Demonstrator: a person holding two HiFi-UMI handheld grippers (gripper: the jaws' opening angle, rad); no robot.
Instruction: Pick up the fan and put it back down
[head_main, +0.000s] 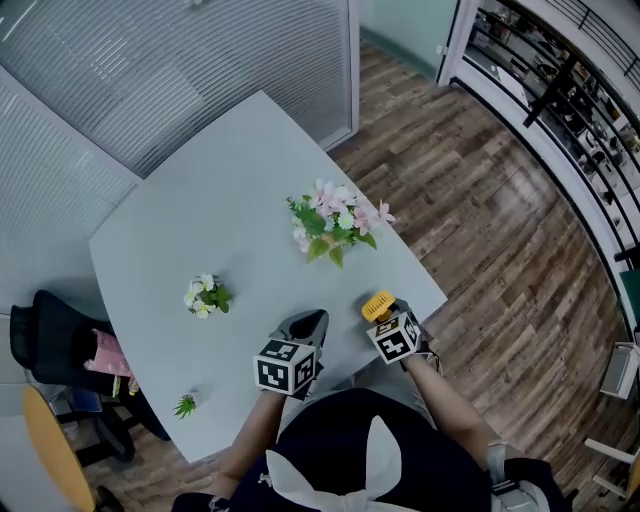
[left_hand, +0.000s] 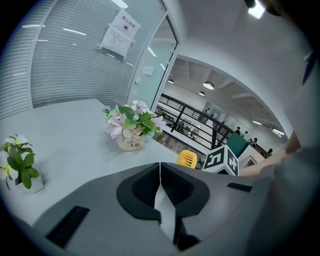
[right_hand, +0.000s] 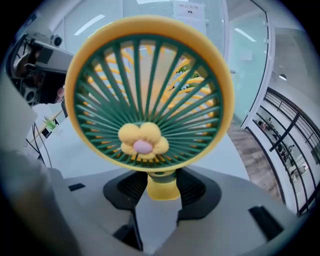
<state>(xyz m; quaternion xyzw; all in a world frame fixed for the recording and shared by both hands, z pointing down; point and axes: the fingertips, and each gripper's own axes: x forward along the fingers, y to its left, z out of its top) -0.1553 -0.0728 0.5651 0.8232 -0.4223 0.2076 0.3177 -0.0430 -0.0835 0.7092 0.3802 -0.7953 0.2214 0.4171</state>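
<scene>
A yellow fan (right_hand: 149, 95) with a green grille and a yellow flower at its centre fills the right gripper view. My right gripper (right_hand: 161, 187) is shut on its short yellow stem just under the head. In the head view the fan (head_main: 378, 305) is near the table's right edge, at the tip of my right gripper (head_main: 384, 318); I cannot tell whether it touches the table (head_main: 200, 230). My left gripper (head_main: 308, 325) hovers to its left, jaws shut with nothing between them (left_hand: 160, 172). The left gripper view shows the fan (left_hand: 187, 159) beside the right gripper's marker cube.
A pot of pink and white flowers (head_main: 335, 222) stands mid-table, also seen in the left gripper view (left_hand: 131, 127). A small white-flowered plant (head_main: 206, 296) and a tiny green plant (head_main: 185, 405) sit further left. A black chair (head_main: 60, 340) stands left; wooden floor lies to the right.
</scene>
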